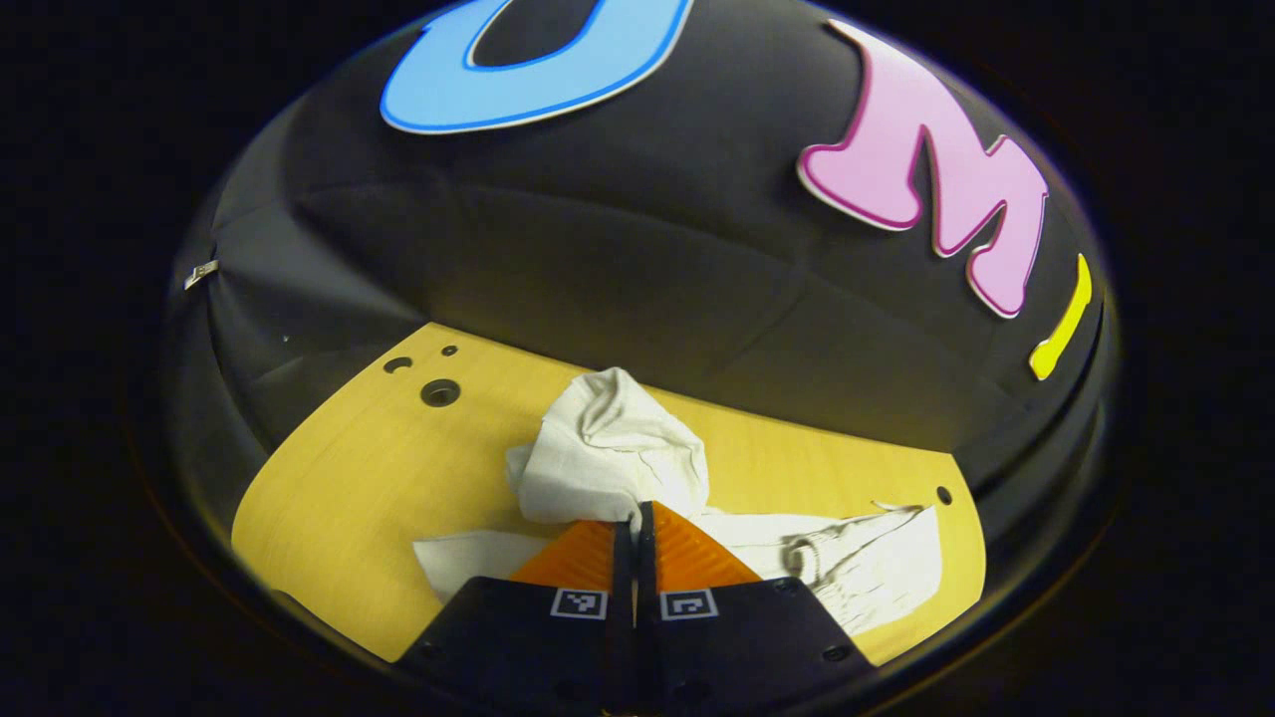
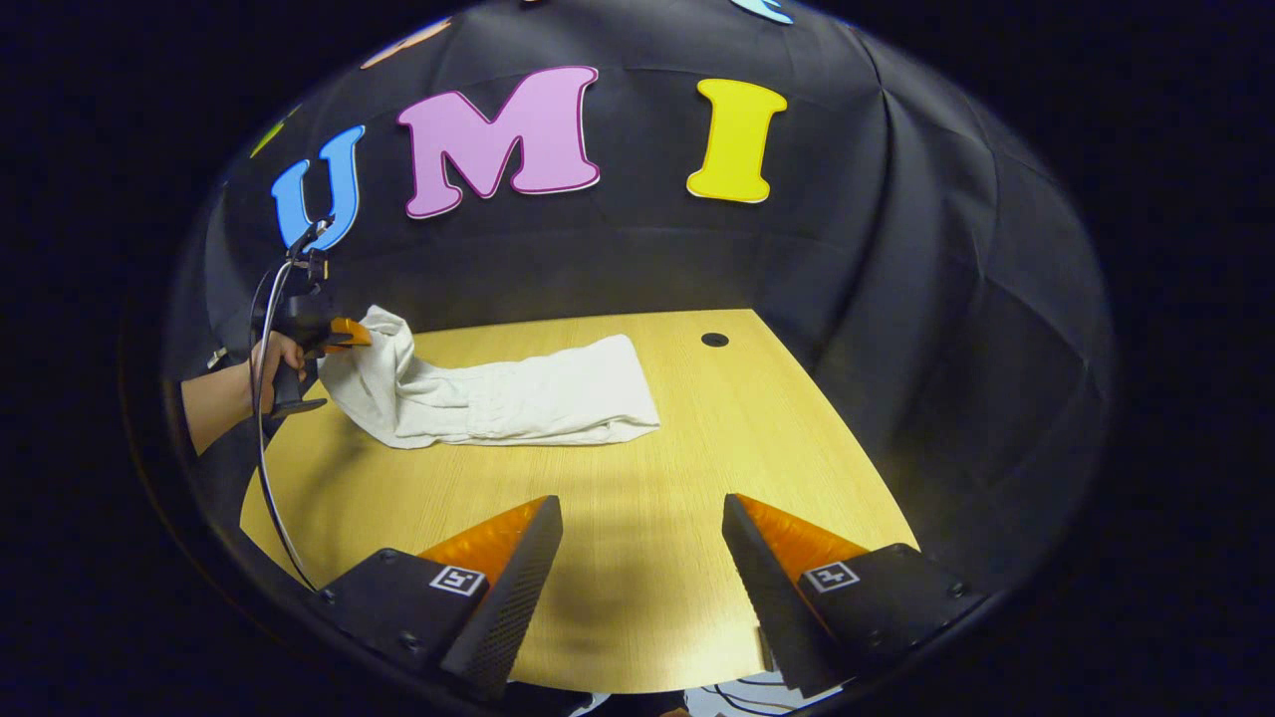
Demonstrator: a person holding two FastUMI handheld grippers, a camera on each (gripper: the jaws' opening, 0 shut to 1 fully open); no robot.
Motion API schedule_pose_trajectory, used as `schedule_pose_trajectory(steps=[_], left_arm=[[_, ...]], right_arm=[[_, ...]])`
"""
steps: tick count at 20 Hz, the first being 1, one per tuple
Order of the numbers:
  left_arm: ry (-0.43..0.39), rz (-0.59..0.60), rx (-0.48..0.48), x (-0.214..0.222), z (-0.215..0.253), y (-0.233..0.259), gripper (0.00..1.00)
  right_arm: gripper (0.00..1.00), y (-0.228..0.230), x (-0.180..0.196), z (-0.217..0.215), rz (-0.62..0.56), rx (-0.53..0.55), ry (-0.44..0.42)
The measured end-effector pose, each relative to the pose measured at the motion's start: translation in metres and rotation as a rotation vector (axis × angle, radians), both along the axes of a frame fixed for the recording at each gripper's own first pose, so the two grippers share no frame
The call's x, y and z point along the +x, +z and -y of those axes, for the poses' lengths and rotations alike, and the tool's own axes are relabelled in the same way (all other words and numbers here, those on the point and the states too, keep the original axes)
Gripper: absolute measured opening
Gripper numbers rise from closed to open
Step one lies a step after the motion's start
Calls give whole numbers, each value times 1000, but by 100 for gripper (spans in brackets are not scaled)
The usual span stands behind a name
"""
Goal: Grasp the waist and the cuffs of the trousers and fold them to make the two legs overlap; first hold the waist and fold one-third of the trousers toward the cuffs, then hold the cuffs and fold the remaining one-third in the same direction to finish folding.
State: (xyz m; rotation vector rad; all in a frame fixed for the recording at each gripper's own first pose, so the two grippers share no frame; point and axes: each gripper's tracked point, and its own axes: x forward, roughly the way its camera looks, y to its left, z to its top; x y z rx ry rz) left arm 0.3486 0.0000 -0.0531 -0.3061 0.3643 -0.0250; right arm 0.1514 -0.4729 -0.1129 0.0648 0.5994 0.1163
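While the white trousers (image 2: 498, 398) lie stretched across the far part of the wooden table (image 2: 637, 597), one end of them is lifted off the surface in the left gripper (image 1: 635, 518). Seen along that gripper's own fingers, the two have closed almost completely together, with a bunched fold of white cloth pinched at their tips and rising in a crumpled peak just beyond them; the rest of the garment trails flat on the table to the right and a little to the left. From the right gripper view, the same gripper sits at the far left edge of the table, gripped by a hand (image 2: 271, 360) with a cable hanging below it. The right gripper (image 2: 642, 518) hovers over bare wood at the near side, its fingers spread wide apart and holding nothing, well apart from the trousers.
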Motion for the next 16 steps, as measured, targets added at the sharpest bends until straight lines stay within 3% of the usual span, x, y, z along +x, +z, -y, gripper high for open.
schedule_pose_trajectory(steps=[3,7,16], left_arm=[[-32,34,21,-1,47,26,2],[-89,81,5,-4,124,54,5],[-185,68,32,-14,261,53,5]], right_arm=[[99,-1,15,20,8,28,-3],[99,-6,28,45,2,64,3],[99,-18,45,93,-5,91,74]])
